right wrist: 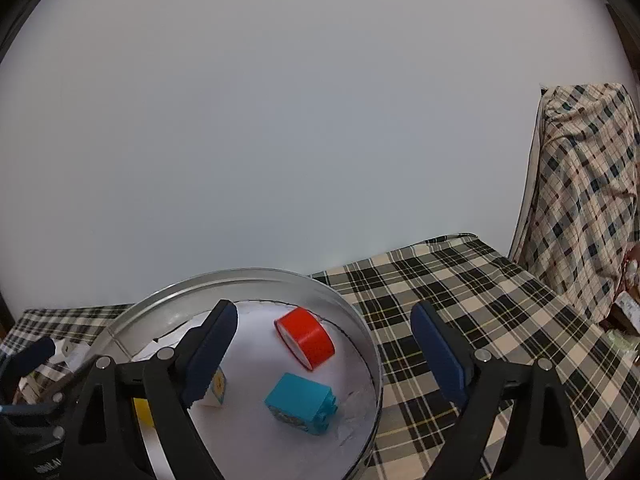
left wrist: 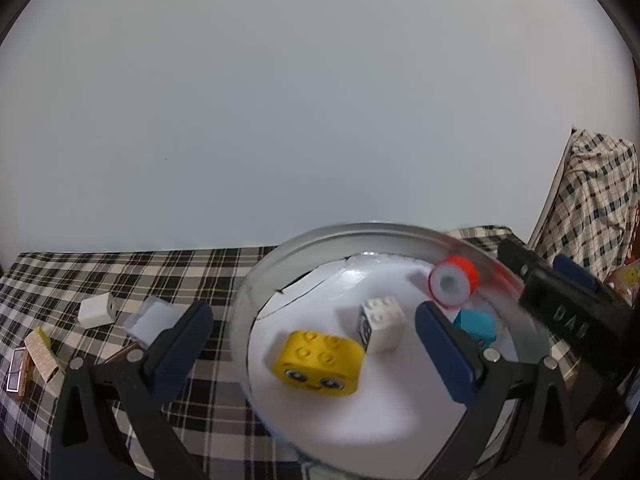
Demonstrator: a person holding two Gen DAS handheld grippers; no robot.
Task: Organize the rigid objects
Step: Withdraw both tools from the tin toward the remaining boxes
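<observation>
Left view, left to right: a tan box [left wrist: 40, 354] and a pink-framed item [left wrist: 16, 372] lie at the worktop's [left wrist: 120, 272] left edge. A white plug [left wrist: 96, 309] sits just right of them on the plaid cloth, then a clear plastic piece [left wrist: 150, 318] beside your left finger [left wrist: 182, 344]. Your left gripper [left wrist: 316, 354] has its fingers wide and holds nothing. The yellow brick [left wrist: 318, 362] lies between them on the white liner of the round tin [left wrist: 256, 292], not touched. The white brick [left wrist: 380, 324] stands just right of it. The blue brick [left wrist: 476, 326] is partly behind your right finger. The red roll [left wrist: 454, 280] is blurred, near the tin's far right wall. Your other gripper's black body sits at the far right.

Right view: your right gripper [right wrist: 324, 354] also has its fingers wide with nothing between the pads. Its left finger [right wrist: 210, 354] is over the tin [right wrist: 344, 300], the right one over the cloth outside it. In the tin the yellow brick [right wrist: 143, 412] is mostly hidden at left, then the white brick [right wrist: 216, 392]. The red roll [right wrist: 306, 338] is on its side, with the blue brick [right wrist: 300, 398] on its side in front of it. A plaid-draped object [right wrist: 580, 200] stands at the far right.
</observation>
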